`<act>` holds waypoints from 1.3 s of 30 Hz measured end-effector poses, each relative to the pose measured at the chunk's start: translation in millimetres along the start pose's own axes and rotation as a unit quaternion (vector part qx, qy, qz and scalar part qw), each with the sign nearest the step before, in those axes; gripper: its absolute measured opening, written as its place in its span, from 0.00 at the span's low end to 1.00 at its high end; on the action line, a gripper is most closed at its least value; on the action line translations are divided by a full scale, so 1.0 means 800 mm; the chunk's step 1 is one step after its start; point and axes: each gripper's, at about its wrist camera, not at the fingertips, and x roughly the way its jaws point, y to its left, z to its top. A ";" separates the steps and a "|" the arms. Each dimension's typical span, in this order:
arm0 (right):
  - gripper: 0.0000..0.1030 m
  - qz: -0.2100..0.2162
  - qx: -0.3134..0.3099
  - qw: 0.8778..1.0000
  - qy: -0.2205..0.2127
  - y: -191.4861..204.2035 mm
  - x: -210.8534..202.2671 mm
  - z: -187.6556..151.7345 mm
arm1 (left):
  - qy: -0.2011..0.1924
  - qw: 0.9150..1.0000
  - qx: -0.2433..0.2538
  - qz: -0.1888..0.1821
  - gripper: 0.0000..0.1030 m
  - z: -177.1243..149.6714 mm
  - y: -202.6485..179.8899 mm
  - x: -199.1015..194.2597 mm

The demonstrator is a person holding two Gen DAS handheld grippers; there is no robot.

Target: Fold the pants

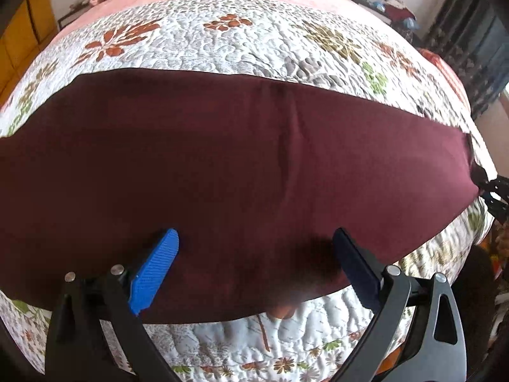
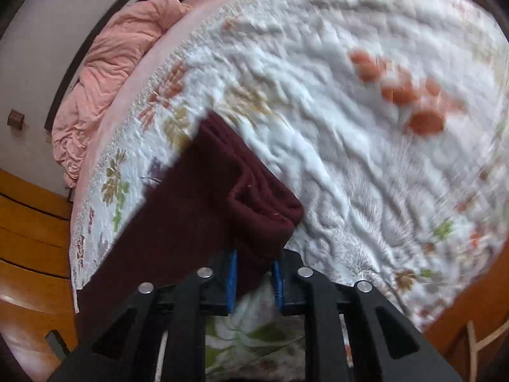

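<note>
Maroon knit pants [image 1: 241, 165] lie flat as one long band across the floral quilt [image 1: 197, 38] on the bed, running side to side in the left wrist view, with a faint vertical crease near the band's middle. Judged from the single smooth band, the legs look already laid one on the other lengthwise; the crosswise folds are not yet done. Left tongs [image 1: 256, 270]: spread wide, blue ribbed pad [image 1: 156, 270] and dark pad [image 1: 356, 264] both over the near edge of the pants, nothing pinched between them; whether the tips touch the cloth cannot be told. Right tongs [image 2: 254, 278]: nearly pressed together, pinching one end of the pants, which bunches into a thick rolled lump just beyond the pads and is raised off the quilt there. In the left wrist view the right tongs show only as a black bracket at the far right end of the pants. Right wrist view is motion-blurred over the quilt, so fine detail there is unreliable. A pink duvet [image 2: 105, 73] lies crumpled beyond the quilt, well apart from the pants. Assessment: early-to-middle stage. One end is gripped; the other end, left of the left tongs, lies free. Remaining: carry the gripped end over toward the free end, flatten, possibly fold again.
</note>
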 end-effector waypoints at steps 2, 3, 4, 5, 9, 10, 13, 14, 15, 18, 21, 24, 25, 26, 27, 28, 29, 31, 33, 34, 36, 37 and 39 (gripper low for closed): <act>0.27 -0.002 -0.001 1.000 -0.003 0.003 -0.009 0.001 | 0.000 1.000 -0.004 -0.009 0.94 0.000 0.004 -0.004; 0.34 -0.022 -0.011 1.000 -0.007 0.012 -0.019 0.001 | 0.001 1.000 -0.012 -0.013 0.94 0.000 0.007 -0.008; 0.41 -0.049 -0.024 0.998 -0.016 0.021 -0.030 0.000 | 0.003 1.000 -0.022 -0.018 0.94 0.001 0.010 -0.012; 0.43 -0.076 -0.036 0.996 -0.028 0.030 -0.042 -0.002 | 0.004 0.999 -0.035 -0.025 0.94 0.002 0.015 -0.018; 0.48 -0.170 -0.092 0.976 -0.100 0.088 -0.097 -0.027 | -0.011 0.997 -0.077 -0.025 0.94 -0.002 0.041 -0.057; 0.48 -0.166 -0.105 0.975 -0.106 0.100 -0.102 -0.035 | -0.012 0.996 -0.084 -0.018 0.94 -0.004 0.050 -0.066; 0.48 -0.077 -0.158 0.981 -0.082 0.162 -0.096 -0.067 | -0.019 0.992 -0.121 -0.008 0.94 -0.014 0.093 -0.095; 0.48 -0.038 -0.179 0.982 -0.054 0.187 -0.082 -0.081 | -0.018 0.989 -0.145 -0.007 0.94 -0.021 0.117 -0.106; 0.48 -0.003 -0.193 0.981 -0.030 0.210 -0.067 -0.096 | -0.014 0.986 -0.168 -0.005 0.94 -0.027 0.137 -0.113; 0.48 0.061 -0.221 0.972 0.045 0.270 -0.010 -0.138 | -0.005 0.971 -0.237 -0.002 0.93 -0.050 0.201 -0.132; 0.48 0.075 -0.246 0.962 0.097 0.310 0.042 -0.177 | -0.006 0.950 -0.311 -0.024 0.93 -0.072 0.257 -0.143; 0.48 0.066 -0.259 0.955 0.132 0.329 0.083 -0.209 | -0.004 0.929 -0.366 -0.062 0.93 -0.083 0.296 -0.142; 0.48 0.062 -0.260 0.953 0.140 0.332 0.093 -0.216 | -0.003 0.922 -0.381 -0.076 0.93 -0.085 0.307 -0.138; 0.48 0.059 -0.261 0.953 0.143 0.332 0.099 -0.222 | -0.001 0.917 -0.390 -0.084 0.93 -0.086 0.312 -0.134; 0.48 0.053 -0.262 0.953 0.144 0.329 0.103 -0.227 | 0.003 0.909 -0.405 -0.096 0.92 -0.087 0.320 -0.128; 0.48 0.050 -0.265 0.953 0.142 0.328 0.106 -0.230 | 0.004 0.904 -0.413 -0.106 0.89 -0.087 0.323 -0.123; 0.49 0.052 -0.268 0.952 0.139 0.328 0.105 -0.232 | 0.006 0.900 -0.420 -0.118 0.81 -0.087 0.324 -0.118; 0.49 0.057 -0.266 0.952 0.140 0.325 0.104 -0.230 | 0.018 0.893 -0.433 -0.121 0.79 -0.087 0.327 -0.106; 0.50 0.060 -0.261 0.953 0.140 0.321 0.104 -0.228 | 0.015 0.890 -0.440 -0.121 0.79 -0.086 0.326 -0.101; 0.50 0.060 -0.263 0.953 0.140 0.320 0.103 -0.229 | 0.012 0.888 -0.443 -0.121 0.78 -0.084 0.325 -0.100; 0.52 0.056 -0.269 0.952 0.137 0.322 0.103 -0.232 | 0.007 0.884 -0.452 -0.122 0.76 -0.082 0.326 -0.099; 0.54 0.055 -0.274 0.951 0.136 0.323 0.104 -0.233 | 0.005 0.881 -0.459 -0.119 0.69 -0.084 0.330 -0.099; 0.55 0.054 -0.284 0.948 0.133 0.326 0.104 -0.237 | -0.001 0.873 -0.474 -0.117 0.61 -0.090 0.338 -0.104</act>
